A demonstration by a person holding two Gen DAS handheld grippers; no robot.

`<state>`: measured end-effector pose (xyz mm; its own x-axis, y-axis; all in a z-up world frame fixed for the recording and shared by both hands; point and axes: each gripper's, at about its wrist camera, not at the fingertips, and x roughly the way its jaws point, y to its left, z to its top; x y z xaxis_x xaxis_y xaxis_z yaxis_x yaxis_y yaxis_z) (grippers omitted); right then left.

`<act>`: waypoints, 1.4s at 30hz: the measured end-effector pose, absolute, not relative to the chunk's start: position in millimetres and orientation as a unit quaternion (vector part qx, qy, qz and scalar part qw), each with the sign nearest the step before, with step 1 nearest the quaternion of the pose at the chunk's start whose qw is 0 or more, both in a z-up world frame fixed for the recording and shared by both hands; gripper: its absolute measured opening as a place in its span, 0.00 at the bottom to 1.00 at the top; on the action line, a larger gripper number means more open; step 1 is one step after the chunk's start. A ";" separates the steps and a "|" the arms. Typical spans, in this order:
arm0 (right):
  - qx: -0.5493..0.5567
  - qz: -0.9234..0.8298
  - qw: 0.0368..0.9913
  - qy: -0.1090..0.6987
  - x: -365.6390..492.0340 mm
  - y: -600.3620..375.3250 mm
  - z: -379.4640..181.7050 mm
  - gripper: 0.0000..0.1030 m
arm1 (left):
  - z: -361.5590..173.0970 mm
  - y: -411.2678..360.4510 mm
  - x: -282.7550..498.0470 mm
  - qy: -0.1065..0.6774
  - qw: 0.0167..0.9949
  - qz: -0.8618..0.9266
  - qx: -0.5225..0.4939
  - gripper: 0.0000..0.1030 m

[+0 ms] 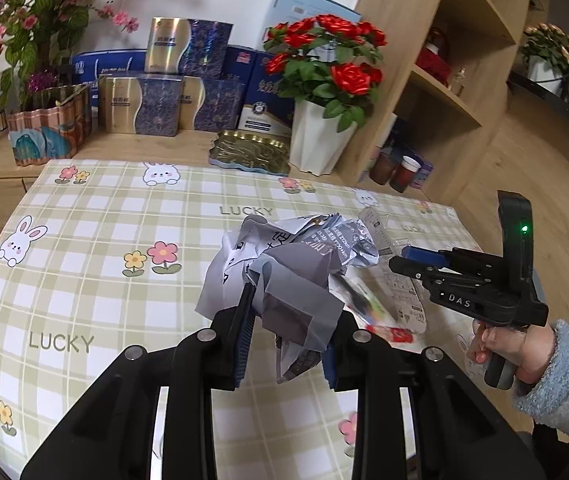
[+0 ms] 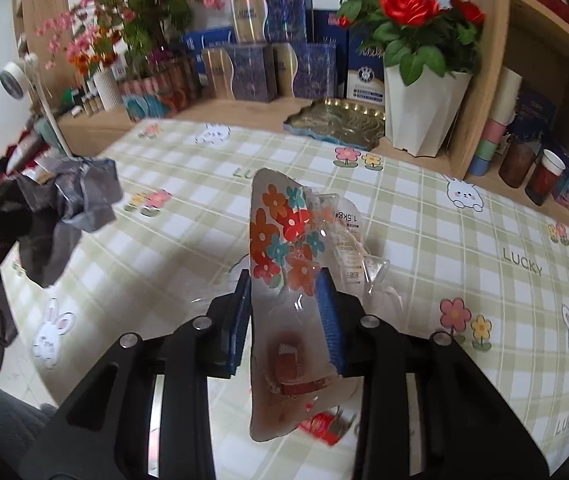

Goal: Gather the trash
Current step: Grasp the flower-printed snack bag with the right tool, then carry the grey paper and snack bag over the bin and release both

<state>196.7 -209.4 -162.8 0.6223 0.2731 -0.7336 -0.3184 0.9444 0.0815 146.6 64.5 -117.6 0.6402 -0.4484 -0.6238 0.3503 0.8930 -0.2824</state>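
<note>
Two grippers each pinch a piece of trash above the checked tablecloth [image 2: 424, 216]. Closest to its own camera, the right gripper [image 2: 289, 300] has its blue pads pressed on a clear flower-printed plastic wrapper [image 2: 284, 264], whose long axis runs straight away from the lens, narrow tip pointing towards the far shelf. Likewise the left gripper [image 1: 292, 312] clamps a crumpled grey-and-white paper wad [image 1: 284, 264], bunched up between and beyond its fingers, without a clear long axis. Farther back stand red roses in a white pot [image 1: 320, 136] and stacked blue boxes [image 1: 172, 100].
</note>
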 end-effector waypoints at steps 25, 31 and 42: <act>0.073 0.183 0.918 0.344 12.6 -239.9 -110.2 0.34 | -133.0 20.1 -15.1 0.416 0.866 -0.278 -0.022 0.27; 0.084 0.186 0.918 0.340 -24.3 -243.1 -111.2 0.34 | -168.1 2.5 -56.1 0.448 0.846 -0.288 0.002 0.27; 0.104 0.181 0.914 0.349 -57.0 -259.7 -122.2 0.34 | -232.3 -27.6 -80.2 0.511 0.808 -0.295 0.008 0.35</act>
<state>-57.0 -259.8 -122.2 0.6908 0.4035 -0.6000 -0.2583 0.9127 0.3165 -80.2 -27.6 -232.3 0.3044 -0.4688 -0.8292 0.4845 0.8257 -0.2890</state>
